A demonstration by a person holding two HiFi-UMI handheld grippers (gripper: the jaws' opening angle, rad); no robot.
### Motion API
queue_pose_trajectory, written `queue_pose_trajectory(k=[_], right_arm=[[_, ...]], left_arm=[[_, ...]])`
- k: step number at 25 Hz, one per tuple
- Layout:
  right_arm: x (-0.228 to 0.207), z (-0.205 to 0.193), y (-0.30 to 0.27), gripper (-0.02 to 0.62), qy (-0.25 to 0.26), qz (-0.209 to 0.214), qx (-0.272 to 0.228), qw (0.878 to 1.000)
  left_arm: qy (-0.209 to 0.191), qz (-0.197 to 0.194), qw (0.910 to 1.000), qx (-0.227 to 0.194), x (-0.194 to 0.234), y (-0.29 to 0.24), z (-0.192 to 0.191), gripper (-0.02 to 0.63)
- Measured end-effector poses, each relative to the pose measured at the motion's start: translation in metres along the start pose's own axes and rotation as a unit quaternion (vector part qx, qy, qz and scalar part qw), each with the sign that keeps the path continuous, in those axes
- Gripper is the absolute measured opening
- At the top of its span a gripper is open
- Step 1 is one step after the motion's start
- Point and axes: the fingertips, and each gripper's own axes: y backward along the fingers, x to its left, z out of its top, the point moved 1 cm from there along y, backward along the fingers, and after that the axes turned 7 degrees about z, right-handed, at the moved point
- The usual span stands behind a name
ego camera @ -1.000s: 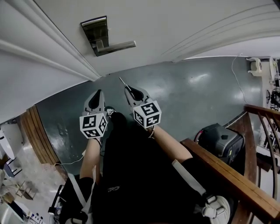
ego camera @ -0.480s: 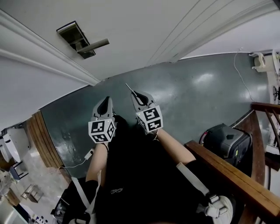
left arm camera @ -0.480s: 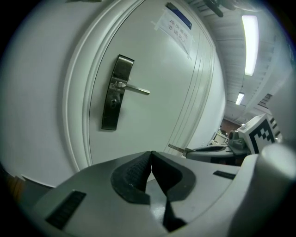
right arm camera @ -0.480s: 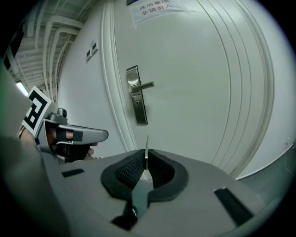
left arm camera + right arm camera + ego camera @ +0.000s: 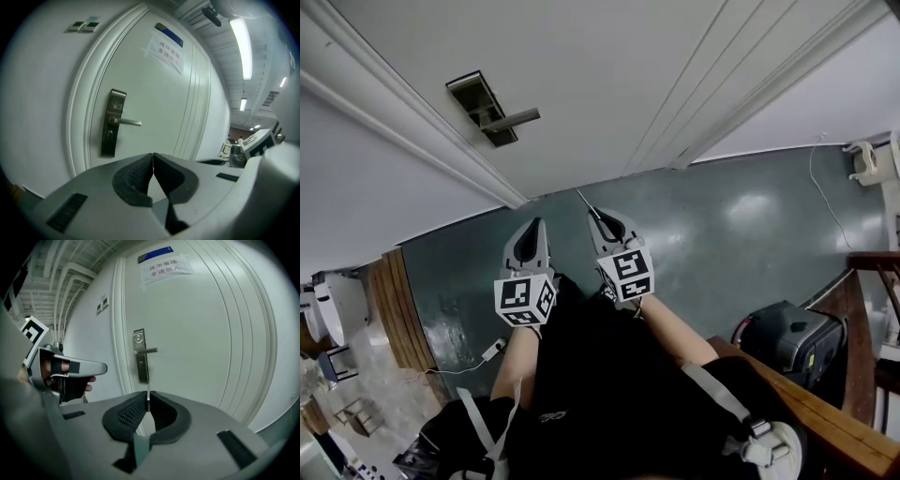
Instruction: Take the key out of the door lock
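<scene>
The white door's dark lock plate with its lever handle (image 5: 492,110) is up and to the left in the head view, well apart from both grippers. My right gripper (image 5: 600,217) is shut on the key (image 5: 585,201), whose thin metal blade sticks out past the fingertips. In the right gripper view the key (image 5: 148,398) shows as a sliver pinched between the pads, with the lock plate (image 5: 140,356) beyond it. My left gripper (image 5: 532,228) is shut with nothing in it. Its own view has the closed jaws (image 5: 153,157) in front of the lock plate (image 5: 112,123).
A paper notice (image 5: 164,49) is taped high on the door. On the green floor at the right stands a black case (image 5: 787,342) next to a wooden railing (image 5: 825,422). A white cable (image 5: 820,187) trails along the wall. Wooden slats (image 5: 389,309) stand at the left.
Both grippers have drifted right and a little down in the head view, the key still pinched in the right one. The lock plate looks smaller and farther away.
</scene>
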Motion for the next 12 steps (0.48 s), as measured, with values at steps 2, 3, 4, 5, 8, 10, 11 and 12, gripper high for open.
queue_pose_trajectory(k=[2,3,4,5,8,10,11,12], right_arm=[[0.004,0.022,0.0,0.031,0.018,0.002,-0.022,1.0],[0.005,0.033,0.001,0.031,0.027,0.003,-0.033,0.999],[0.006,0.045,0.001,0.032,0.036,0.004,-0.045,0.998],[0.007,0.057,0.001,0.031,0.043,0.004,-0.056,0.997],[0.009,0.089,0.002,0.031,0.054,0.003,-0.088,0.995],[0.009,0.109,0.004,0.031,0.061,0.001,-0.106,0.992],[0.009,0.118,0.006,0.031,0.068,-0.001,-0.114,0.991],[0.01,0.126,0.008,0.031,0.075,-0.004,-0.122,0.99]], left_arm=[[-0.005,0.004,0.9997,-0.024,0.001,0.003,0.02,0.023],[-0.008,0.006,0.9993,-0.036,0.001,0.004,0.03,0.023],[-0.011,0.008,0.9988,-0.048,0.001,0.004,0.04,0.023],[-0.013,0.01,0.9982,-0.058,0.002,0.005,0.05,0.023],[-0.022,0.016,0.996,-0.086,0.006,0.006,0.076,0.023],[-0.031,0.019,0.9944,-0.1,0.009,0.005,0.089,0.023],[-0.036,0.021,0.9936,-0.105,0.011,0.005,0.094,0.023],[-0.039,0.024,0.9929,-0.11,0.013,0.006,0.099,0.023]])
